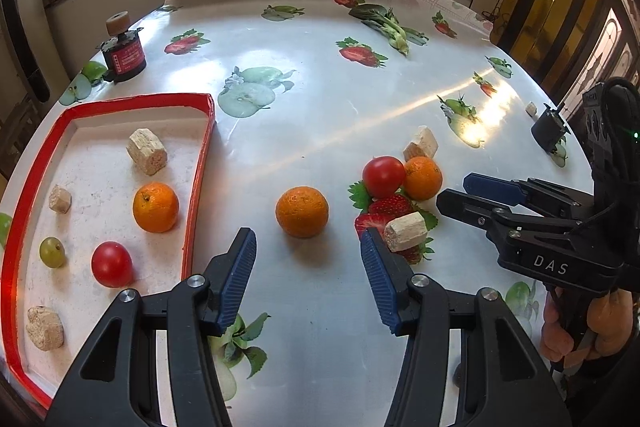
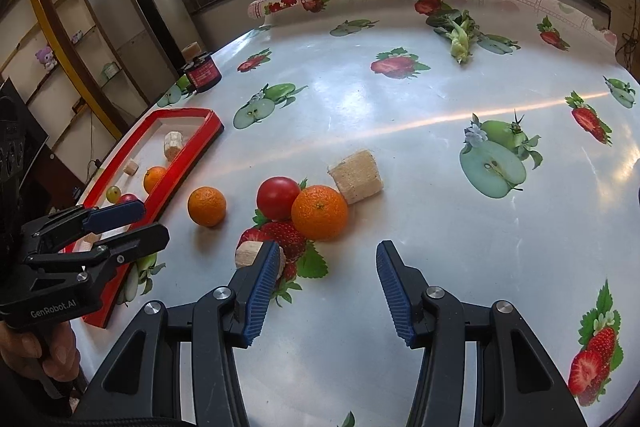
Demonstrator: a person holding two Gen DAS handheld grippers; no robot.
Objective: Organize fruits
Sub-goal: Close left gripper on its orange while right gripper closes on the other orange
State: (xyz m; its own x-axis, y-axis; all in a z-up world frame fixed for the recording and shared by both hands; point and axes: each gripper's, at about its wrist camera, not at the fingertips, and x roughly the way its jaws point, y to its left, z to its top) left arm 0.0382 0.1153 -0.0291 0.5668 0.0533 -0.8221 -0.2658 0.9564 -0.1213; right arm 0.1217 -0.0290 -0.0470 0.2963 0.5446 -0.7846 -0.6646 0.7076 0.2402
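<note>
Your left tongs point(image 1: 308, 259) hang released over the surface point(image 1: 320, 107), nothing between the blue pads; the loose orange point(image 1: 302, 211) sits just ahead of the gap. Your right tongs point(image 2: 326, 283) are also released and empty, aimed at the cluster: one tomato point(image 2: 278, 197) touching one orange point(image 2: 319, 213), one tan block point(image 2: 356, 177) just behind them, one smaller tan block point(image 2: 249, 254) right at the left pad's tip, contact unclear.

Count on the bare surface: 2 oranges, 1 tomato, 2 tan blocks near the cluster, plus one small bit point(image 1: 531, 109) far right.

Count in the red-rimmed tray point(image 1: 198, 163): 1 orange point(image 1: 155, 207), 1 tomato point(image 1: 112, 264), 1 green grape point(image 1: 52, 252), 3 tan blocks – large one point(image 1: 147, 151) at the back, small one point(image 1: 60, 199) at left, one point(image 1: 45, 327) at the near corner.

Elsewhere: 1 leafy green point(image 1: 384, 21) far back, 1 dark red-labelled jar point(image 1: 123, 57) behind the tray, 1 small dark object point(image 1: 549, 131) at right edge.

Strawberries and apples are only print on the cloth, don't count them
</note>
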